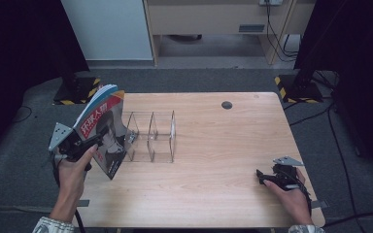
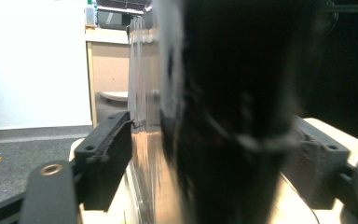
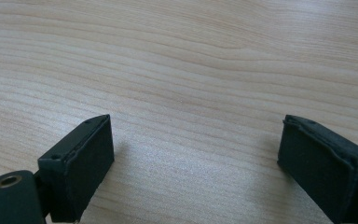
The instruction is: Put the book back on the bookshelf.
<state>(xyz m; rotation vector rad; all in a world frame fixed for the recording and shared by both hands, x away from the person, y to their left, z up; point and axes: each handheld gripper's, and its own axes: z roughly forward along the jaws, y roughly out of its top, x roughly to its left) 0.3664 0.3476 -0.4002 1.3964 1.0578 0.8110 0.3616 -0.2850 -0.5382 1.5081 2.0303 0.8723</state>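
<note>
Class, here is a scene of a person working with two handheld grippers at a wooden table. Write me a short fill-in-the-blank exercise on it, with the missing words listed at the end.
1. The left gripper is shut on a ____.
2. The right gripper has its jaws ____ above the bare table.
3. The clear divider rack has walls made of see-through ____.
4. The magazine is held at the rack's ____ end.

Missing words: magazine; open; plastic; left

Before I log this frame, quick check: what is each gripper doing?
Left gripper: shut on the magazine, held upright beside the clear divider rack.
Right gripper: open, holding nothing, over the table.
</note>
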